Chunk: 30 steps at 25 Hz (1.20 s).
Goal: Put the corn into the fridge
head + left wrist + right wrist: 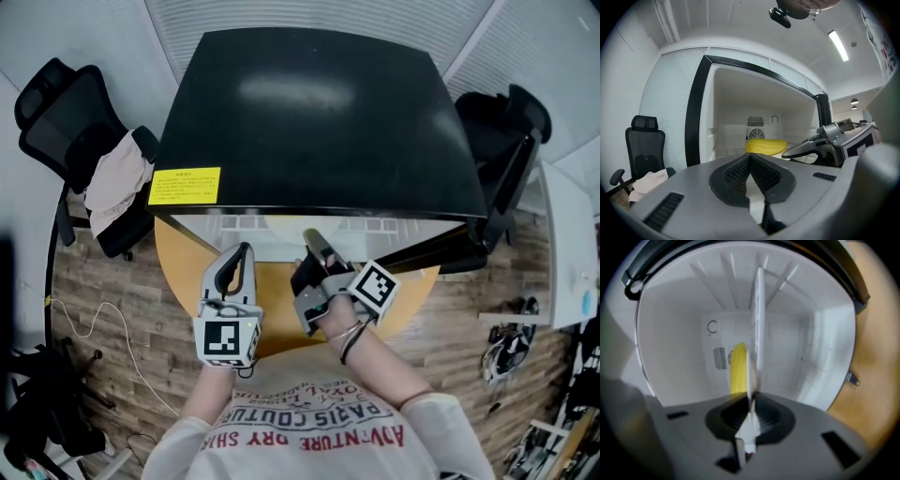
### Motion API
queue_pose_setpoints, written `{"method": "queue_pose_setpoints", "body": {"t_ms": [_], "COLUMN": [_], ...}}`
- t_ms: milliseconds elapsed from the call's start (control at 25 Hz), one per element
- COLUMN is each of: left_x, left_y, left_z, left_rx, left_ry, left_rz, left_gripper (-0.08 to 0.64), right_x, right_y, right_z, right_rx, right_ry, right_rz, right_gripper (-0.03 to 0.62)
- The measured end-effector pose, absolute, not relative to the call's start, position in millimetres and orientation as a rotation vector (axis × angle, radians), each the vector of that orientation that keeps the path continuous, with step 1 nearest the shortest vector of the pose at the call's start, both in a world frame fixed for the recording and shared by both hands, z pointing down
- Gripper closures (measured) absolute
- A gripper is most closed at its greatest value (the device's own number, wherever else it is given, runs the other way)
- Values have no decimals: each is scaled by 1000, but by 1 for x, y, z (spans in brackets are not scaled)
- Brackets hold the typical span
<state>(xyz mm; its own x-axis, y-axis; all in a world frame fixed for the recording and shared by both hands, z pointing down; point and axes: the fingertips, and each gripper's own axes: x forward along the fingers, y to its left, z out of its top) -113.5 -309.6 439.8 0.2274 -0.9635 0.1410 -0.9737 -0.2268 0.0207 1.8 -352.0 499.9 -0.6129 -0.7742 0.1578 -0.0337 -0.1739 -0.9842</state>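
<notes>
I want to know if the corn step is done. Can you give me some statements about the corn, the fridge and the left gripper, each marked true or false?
1. The corn lies inside the open fridge. True.
2. The left gripper holds the corn. False: its jaws are together with nothing between them, and the corn lies farther in, apart from it.
3. The fridge stands on the floor. False: it stands on a round wooden table.
4. A yellow label sits on top of the fridge. True.
</notes>
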Motion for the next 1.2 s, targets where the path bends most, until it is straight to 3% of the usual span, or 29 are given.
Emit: {"method": "queue_pose_setpoints", "body": {"t_ms": [520,720,920,1000,1080,1200], "left_x": [-110,-112,-111,-108,-106,-103], "left_y": [-308,-304,-295,-290,-285,-277], "left_z": [442,441,435,432,428,425], "left_rx": [2410,2407,2409,2418,2434,2450], "left_ry": [-1861,-1865,-1864,-1859,-1854,-1841], "left_rz": [176,167,144,140,138,129], "left_gripper": [535,535,535,535,535,535], "right_x": [3,2,-3,-4,-6,-4], "right_y": [-351,-348,-322,-310,-298,-285], "right_z": [496,486,486,487,489,486], "right_rx": [-931,-942,-921,-912,-889,-866], "right_ry": [1556,1634,1602,1595,1590,1635], "right_rz": [-1767,-1722,-1757,-1768,-1786,-1758], "right_gripper": [535,421,419,424,526,558]}}
